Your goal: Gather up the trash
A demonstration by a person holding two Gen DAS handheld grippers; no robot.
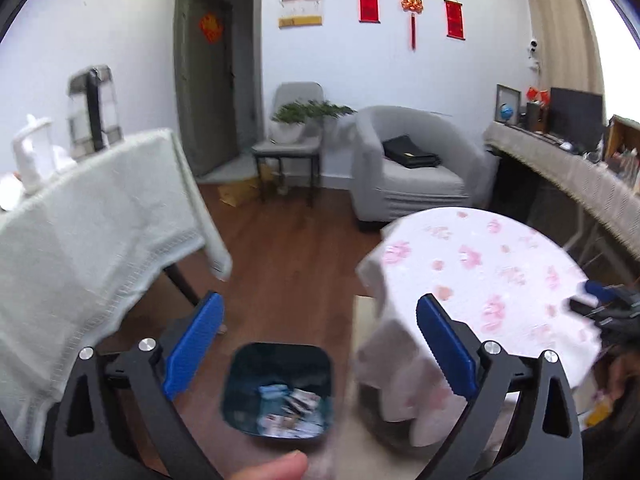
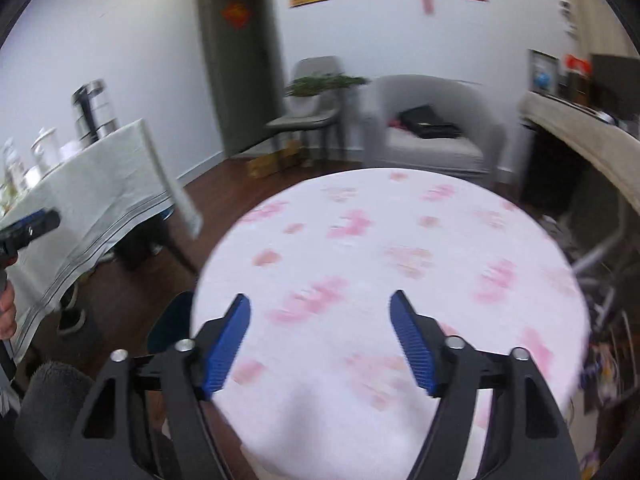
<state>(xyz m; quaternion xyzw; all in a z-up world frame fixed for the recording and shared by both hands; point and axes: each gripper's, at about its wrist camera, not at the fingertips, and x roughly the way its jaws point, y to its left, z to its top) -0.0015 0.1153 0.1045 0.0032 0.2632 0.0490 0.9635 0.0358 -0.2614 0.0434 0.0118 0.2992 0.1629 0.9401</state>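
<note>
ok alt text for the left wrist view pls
Open left tongs with nothing between them hang over a dark bin holding scraps of trash on a wood floor, between a white-clothed table and a round floral-clothed table.

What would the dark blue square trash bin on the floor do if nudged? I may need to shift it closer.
The dark blue square trash bin would probably slide, not roll, given its flat sides. It looks light: only some paper scraps lie at the bottom. Standing open-topped on smooth wooden floor, a high push might tip it.
</note>
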